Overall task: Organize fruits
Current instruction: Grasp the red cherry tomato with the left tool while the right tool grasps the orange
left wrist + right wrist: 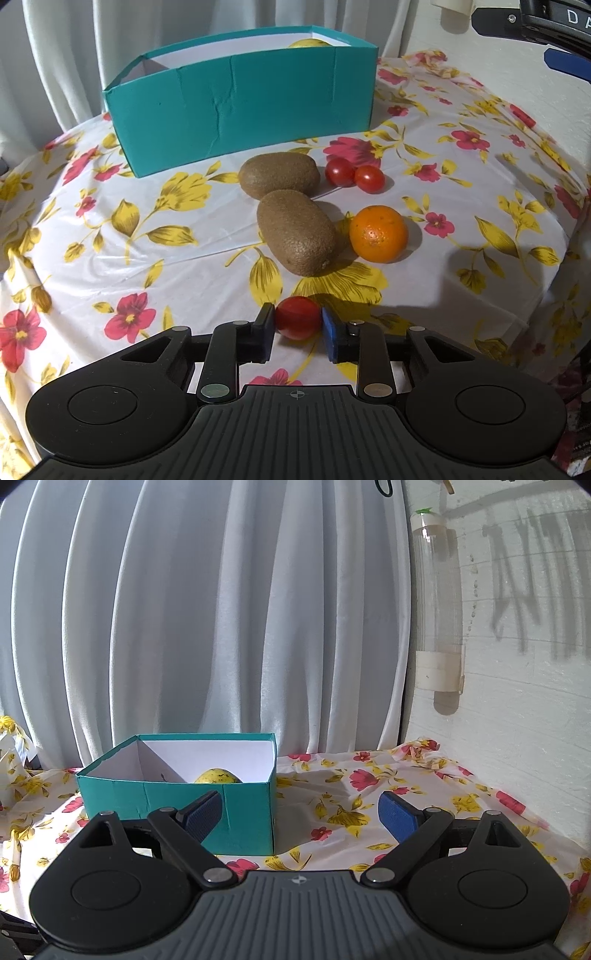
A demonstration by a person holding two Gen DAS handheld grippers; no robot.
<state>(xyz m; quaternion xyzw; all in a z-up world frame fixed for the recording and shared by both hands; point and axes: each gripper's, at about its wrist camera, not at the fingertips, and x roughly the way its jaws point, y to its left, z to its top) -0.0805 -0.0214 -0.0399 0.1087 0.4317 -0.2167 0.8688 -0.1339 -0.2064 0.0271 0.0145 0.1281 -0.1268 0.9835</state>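
Left tongs (298, 320) grip a small tomato (297, 317) near the table's (110, 236) front edge. Right tongs (300, 814) stand open, empty.

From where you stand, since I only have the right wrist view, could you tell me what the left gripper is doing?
Observer: The left gripper is shut on a cherry tomato on the tablecloth.
Operator: Thank you. What fruit is left outside the box?
Observer: Two kiwis, an orange and two more cherry tomatoes, all in front of the teal box.
Operator: Do the kiwis touch?
Observer: Yes, the near one rests against the far one.
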